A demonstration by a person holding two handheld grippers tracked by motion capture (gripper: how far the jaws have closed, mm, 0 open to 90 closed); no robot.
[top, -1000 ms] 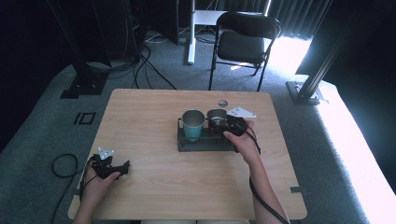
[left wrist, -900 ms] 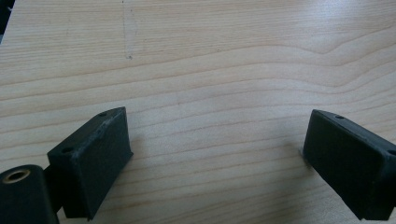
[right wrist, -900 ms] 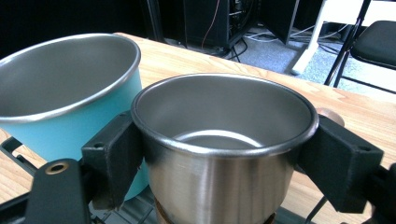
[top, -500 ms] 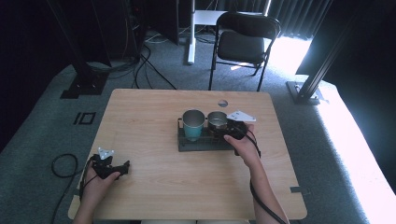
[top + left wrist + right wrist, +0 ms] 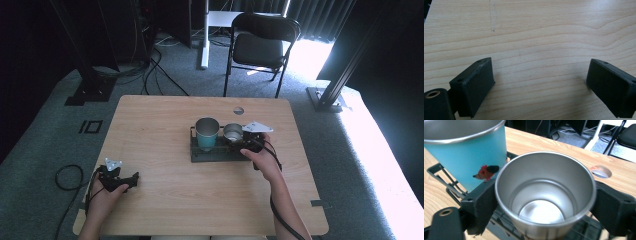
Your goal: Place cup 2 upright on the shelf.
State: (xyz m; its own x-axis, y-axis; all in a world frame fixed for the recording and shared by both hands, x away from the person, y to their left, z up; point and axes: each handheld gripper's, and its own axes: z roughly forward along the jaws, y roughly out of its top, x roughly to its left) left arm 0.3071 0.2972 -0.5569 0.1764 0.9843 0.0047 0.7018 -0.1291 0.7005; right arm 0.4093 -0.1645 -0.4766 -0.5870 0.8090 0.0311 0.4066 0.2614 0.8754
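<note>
High view had the right gripper (image 5: 243, 141) at a steel cup (image 5: 232, 132) standing on a black rack (image 5: 200, 155) mid-table (image 5: 165, 120), just beside a taller teal cup (image 5: 207, 133) on the same rack. Right gripper view showed both jaws pressed against the steel cup's (image 5: 545, 192) sides, gripping it upright; the teal cup (image 5: 466, 152) stood close at its left. The left gripper (image 5: 120, 180) rested near the table's front left corner, jaws wide apart over bare wood (image 5: 536, 37).
</note>
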